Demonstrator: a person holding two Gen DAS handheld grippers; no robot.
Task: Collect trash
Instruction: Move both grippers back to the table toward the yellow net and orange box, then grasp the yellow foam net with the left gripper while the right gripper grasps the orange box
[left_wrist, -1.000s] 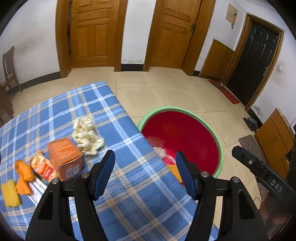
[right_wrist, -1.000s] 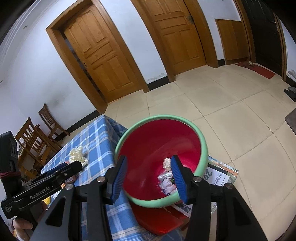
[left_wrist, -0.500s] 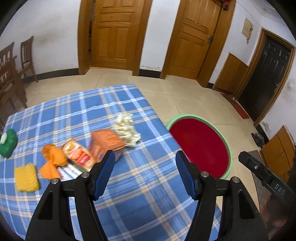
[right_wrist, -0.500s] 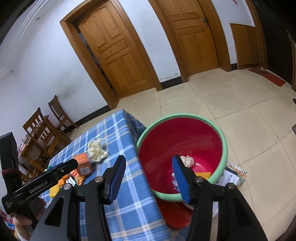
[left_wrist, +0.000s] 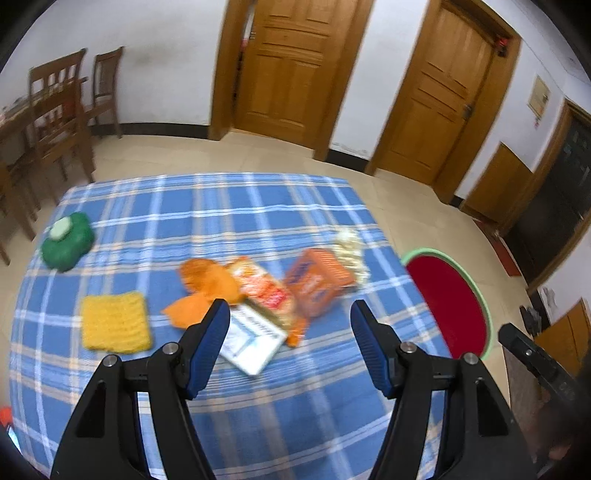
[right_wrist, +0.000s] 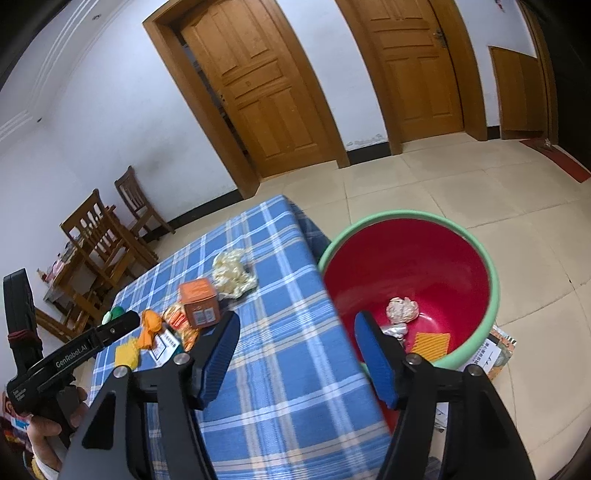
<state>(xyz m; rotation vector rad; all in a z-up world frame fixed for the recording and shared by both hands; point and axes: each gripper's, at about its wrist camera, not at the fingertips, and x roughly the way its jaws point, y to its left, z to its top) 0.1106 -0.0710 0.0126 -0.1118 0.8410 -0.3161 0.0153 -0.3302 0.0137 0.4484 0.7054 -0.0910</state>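
Bare cloth (left_wrist: 258, 413) open in front of the clustered litter; box (left_wrist: 319, 282) standing tallest, probably blocking the crumpled paper (left_wrist: 351, 249) behind.

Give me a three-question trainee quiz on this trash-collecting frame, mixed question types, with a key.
1. True or false: the right gripper is clamped on a piece of trash.
2. Multiple choice: what lies in the red basin? A) nothing B) a crumpled wad, a foil scrap and an orange ridged piece C) the orange box
3. Short answer: which item on the checked tablecloth lies farthest from the basin, seen from the left wrist?

Key
1. False. Its jaws have just been opening, with nothing between them.
2. B: wad, foil, ridged piece. The orange box sits on the cloth.
3. The green object at the cloth's far left.
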